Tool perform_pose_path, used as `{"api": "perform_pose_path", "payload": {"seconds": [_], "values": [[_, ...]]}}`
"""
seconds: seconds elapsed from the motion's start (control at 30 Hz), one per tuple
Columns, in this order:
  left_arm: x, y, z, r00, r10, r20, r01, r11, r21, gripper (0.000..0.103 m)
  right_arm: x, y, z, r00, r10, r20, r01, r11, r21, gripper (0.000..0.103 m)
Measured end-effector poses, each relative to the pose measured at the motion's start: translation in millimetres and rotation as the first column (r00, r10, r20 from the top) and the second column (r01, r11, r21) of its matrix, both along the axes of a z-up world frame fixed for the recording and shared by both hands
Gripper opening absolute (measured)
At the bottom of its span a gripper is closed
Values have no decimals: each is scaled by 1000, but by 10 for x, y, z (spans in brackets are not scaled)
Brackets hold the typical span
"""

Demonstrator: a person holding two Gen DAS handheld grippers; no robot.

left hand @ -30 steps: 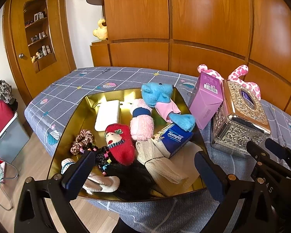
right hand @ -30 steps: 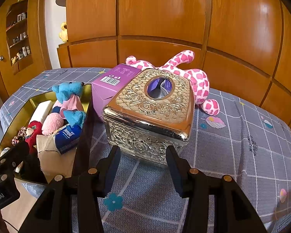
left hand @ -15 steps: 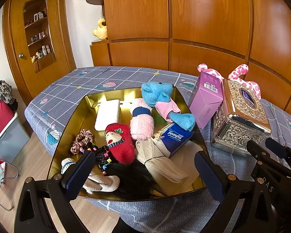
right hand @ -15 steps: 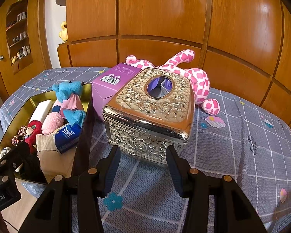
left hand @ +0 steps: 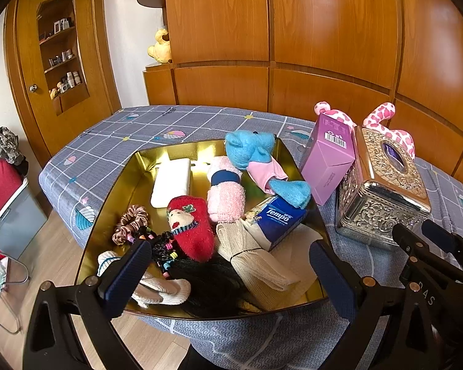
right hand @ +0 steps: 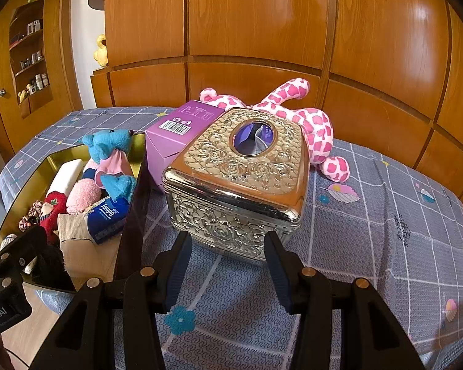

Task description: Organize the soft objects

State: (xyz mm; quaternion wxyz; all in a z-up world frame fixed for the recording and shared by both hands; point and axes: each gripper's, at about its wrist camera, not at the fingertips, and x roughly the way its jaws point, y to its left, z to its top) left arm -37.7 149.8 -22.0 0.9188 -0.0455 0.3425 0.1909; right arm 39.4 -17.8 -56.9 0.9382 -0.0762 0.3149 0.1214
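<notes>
— What are you seeing on your grippers?
— Black frames are showing brass screws, and dark blue ribbed pads are lining the fingers.
— Any markings?
— White lettering is showing on both.

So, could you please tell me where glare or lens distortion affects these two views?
Left wrist view: bright glare on the gold tray floor, wall panels bowed by the fisheye. Right wrist view: window sheen on the wooden panels, highlights on the metal tissue box, dark corners.
</notes>
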Motion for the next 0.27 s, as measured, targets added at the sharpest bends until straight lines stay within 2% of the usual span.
{"api": "perform_pose_path", "payload": {"seconds": [0.13,0.27], "values": [[-29,-3,16,1000,4,23,-4,1000,11,101,-1,0,-1,1000,0,0,0,1000,-2,49],[-10,39,0,1000,0,11,0,1000,-18,101,-2,-12,9,1000,0,4,0,1000,3,49]]}}
